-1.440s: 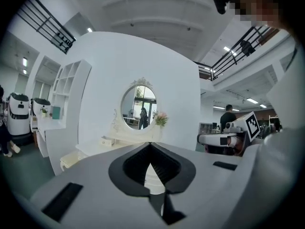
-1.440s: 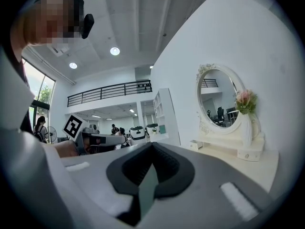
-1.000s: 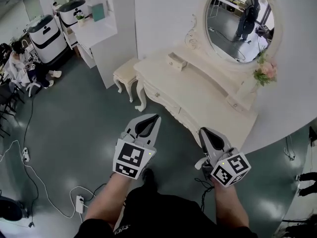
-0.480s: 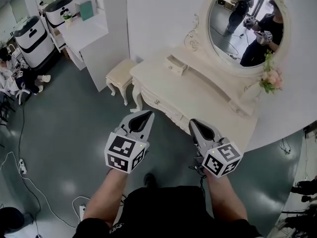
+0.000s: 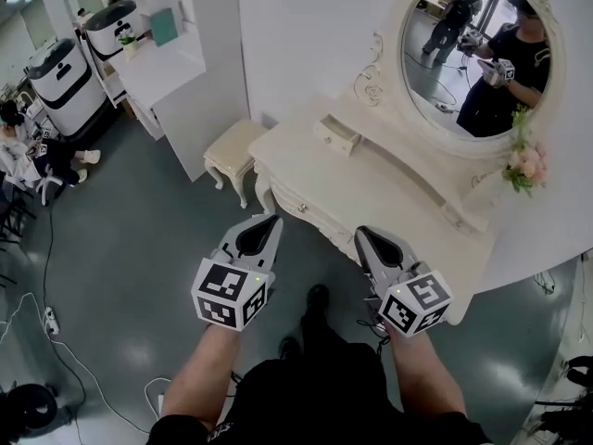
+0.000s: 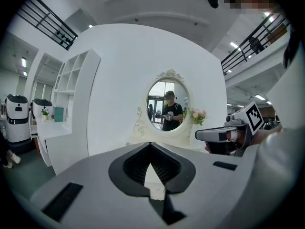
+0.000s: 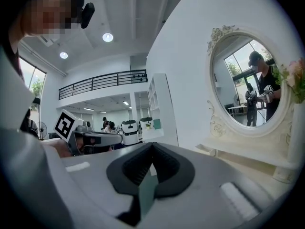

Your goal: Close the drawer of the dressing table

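Head view: left hand-held gripper [image 5: 269, 221] and right hand-held gripper [image 5: 363, 233], both short of the tabletop's [image 5: 389, 193] front edge, touching nothing. Small drawer [image 5: 336, 134] stands pulled out near the tabletop's rear left corner, beside the oval mirror [image 5: 477, 49].
Left gripper view: jaws together, empty.
Right gripper view: jaws together, empty.

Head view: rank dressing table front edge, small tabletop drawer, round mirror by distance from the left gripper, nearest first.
1. Front edge of the dressing table, just ahead of the left gripper.
2. The small drawer, back left of the tabletop.
3. The round mirror, behind the tabletop, upper right.
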